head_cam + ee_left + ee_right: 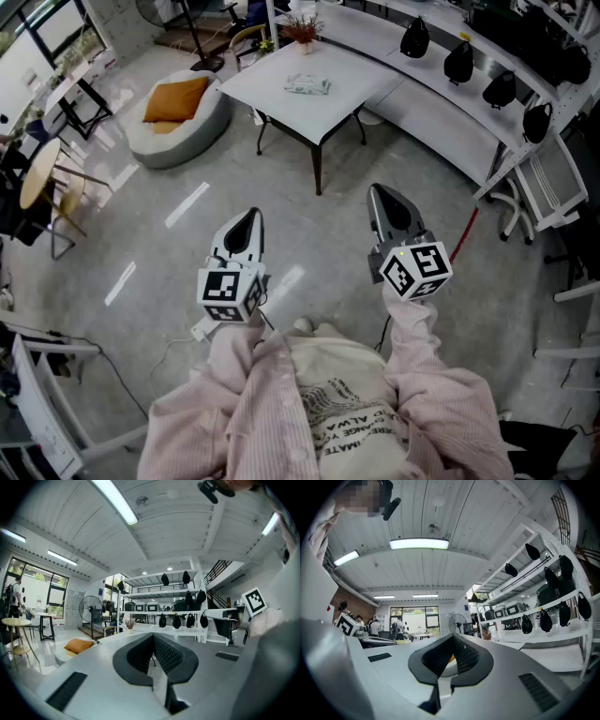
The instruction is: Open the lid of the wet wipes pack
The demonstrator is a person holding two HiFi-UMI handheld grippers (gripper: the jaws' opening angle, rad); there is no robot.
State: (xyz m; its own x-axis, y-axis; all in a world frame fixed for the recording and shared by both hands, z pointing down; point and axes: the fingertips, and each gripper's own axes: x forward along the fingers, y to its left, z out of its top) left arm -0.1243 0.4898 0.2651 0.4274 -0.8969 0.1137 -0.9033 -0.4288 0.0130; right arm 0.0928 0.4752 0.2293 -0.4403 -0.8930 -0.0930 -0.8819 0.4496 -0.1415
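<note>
On the far side of the grey floor (pixel 169 234), well away from the person:

1. Desk (pixel 352 80): white top, dark legs. It carries items 4 and 5.
2. Beanbag (pixel 173 131): pale, to the left of the desk, with an orange cushion (pixel 176 98) on it.
3. Left tongs (pixel 246 225) and right tongs (pixel 384 202): held out side by side in front of the person, about level, above bare floor. Each pair is pressed together at the tips with nothing between them. Neither is near the desk.
4. Potted plant (pixel 302 31): at the desk's far edge.
5. Wet wipes pack (pixel 307 85): pale green and white, lying flat near the middle of the desk, apart from the plant. The lid is too small to make out from here.

Handling note, by judgement: the pack is probably light and soft-sided, with slippery film, so it may slide or lift when the lid is pulled. One pair of tongs would likely need to press the body down, away from the lid. The other would take the lid's free lip, which is stiffer than the wrapper. The task has not started, and an approach to the desk comes first.
</note>
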